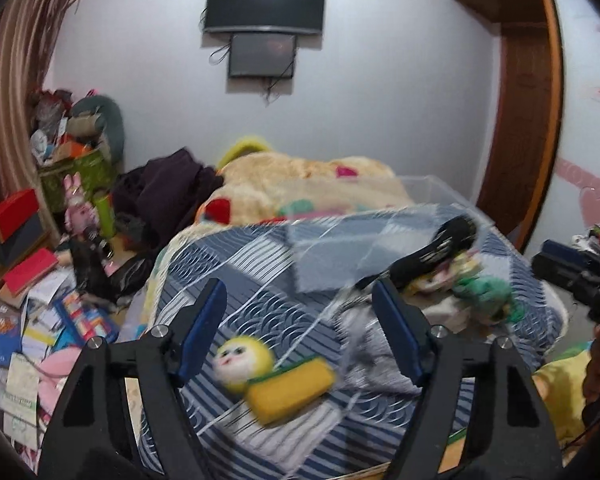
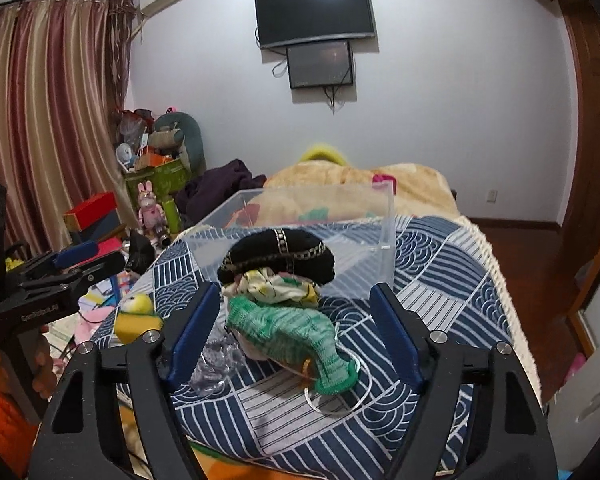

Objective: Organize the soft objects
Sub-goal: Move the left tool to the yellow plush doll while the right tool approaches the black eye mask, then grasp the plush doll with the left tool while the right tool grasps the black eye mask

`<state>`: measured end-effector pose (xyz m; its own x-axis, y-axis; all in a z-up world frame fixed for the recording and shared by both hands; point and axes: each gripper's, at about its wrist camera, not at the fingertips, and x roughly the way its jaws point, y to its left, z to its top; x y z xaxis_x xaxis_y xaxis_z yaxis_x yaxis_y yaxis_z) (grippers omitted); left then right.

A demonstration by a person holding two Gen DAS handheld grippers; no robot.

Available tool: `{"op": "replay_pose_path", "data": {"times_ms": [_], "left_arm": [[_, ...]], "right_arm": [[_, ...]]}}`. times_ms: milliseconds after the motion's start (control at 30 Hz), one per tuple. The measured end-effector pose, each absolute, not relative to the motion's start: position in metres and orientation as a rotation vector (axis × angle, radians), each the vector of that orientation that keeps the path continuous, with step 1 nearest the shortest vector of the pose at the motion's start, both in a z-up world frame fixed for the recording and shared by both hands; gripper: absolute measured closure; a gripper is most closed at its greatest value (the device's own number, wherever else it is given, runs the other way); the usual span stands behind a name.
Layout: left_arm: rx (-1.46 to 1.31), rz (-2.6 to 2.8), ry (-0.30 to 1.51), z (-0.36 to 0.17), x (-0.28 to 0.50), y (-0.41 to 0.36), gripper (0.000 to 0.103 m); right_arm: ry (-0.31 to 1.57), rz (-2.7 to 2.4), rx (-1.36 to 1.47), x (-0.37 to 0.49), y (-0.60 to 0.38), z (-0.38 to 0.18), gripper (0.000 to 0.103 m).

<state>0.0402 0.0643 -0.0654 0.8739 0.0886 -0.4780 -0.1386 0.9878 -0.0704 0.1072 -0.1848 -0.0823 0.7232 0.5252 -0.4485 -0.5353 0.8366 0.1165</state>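
A yellow plush doll with a white face [image 1: 272, 372] lies on the blue patterned bedspread [image 1: 252, 264], just ahead of my open, empty left gripper [image 1: 300, 320]; it also shows in the right wrist view [image 2: 134, 316]. A pile of soft items lies before my open, empty right gripper [image 2: 296, 320]: a green knitted piece [image 2: 296, 332], a floral cloth [image 2: 272, 286] and a black knitted hat [image 2: 280, 258]. The pile also shows in the left wrist view [image 1: 460, 264]. A clear plastic box [image 2: 384, 220] stands on the bed behind the pile.
A beige fleece blanket [image 2: 412, 184] covers the far bed. Boxes, books and toys clutter the floor at left [image 1: 40, 280]. A dark garment [image 2: 220, 188] lies beyond the box. A clear crumpled wrapper [image 2: 216, 360] lies by the right gripper's left finger. A wooden wardrobe [image 1: 528, 120] stands right.
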Motion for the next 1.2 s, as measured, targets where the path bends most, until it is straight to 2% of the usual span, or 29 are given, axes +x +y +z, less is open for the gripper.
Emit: {"op": "replay_pose_path", "data": {"times_ms": [300, 467, 533, 667, 733, 867, 967, 1033, 1100, 1200], "left_arm": [[-0.165, 0.193, 0.615, -0.110, 0.056, 0.103, 0.037], [-0.196, 0.191, 0.700, -0.133, 0.071, 0.110, 0.048], [-0.230, 0.175, 0.708, -0.137, 0.072, 0.114, 0.049], [-0.286, 0.131, 0.707, -0.141, 0.073, 0.118, 0.057], [-0.299, 0.122, 0.706, -0.142, 0.072, 0.119, 0.058], [-0.296, 0.117, 0.705, -0.140, 0.072, 0.116, 0.059], [-0.292, 0.110, 0.702, -0.137, 0.073, 0.114, 0.060], [-0.290, 0.106, 0.695, -0.135, 0.073, 0.114, 0.060], [-0.288, 0.099, 0.682, -0.130, 0.073, 0.112, 0.060], [-0.281, 0.088, 0.655, -0.119, 0.074, 0.107, 0.060]], "right_arm": [[0.542, 0.597, -0.036, 0.120, -0.174, -0.093, 0.033], [0.550, 0.606, -0.040, 0.131, -0.163, -0.089, 0.033], [0.547, 0.607, -0.031, 0.138, -0.159, -0.085, 0.033], [0.555, 0.609, -0.029, 0.153, -0.147, -0.082, 0.031], [0.564, 0.606, -0.036, 0.160, -0.140, -0.084, 0.027], [0.569, 0.602, -0.064, 0.166, -0.129, -0.089, 0.027], [0.568, 0.605, -0.064, 0.166, -0.130, -0.090, 0.041], [0.567, 0.603, -0.078, 0.165, -0.131, -0.090, 0.059], [0.565, 0.598, -0.087, 0.165, -0.132, -0.089, 0.070], [0.560, 0.595, -0.078, 0.164, -0.137, -0.088, 0.079]]}}
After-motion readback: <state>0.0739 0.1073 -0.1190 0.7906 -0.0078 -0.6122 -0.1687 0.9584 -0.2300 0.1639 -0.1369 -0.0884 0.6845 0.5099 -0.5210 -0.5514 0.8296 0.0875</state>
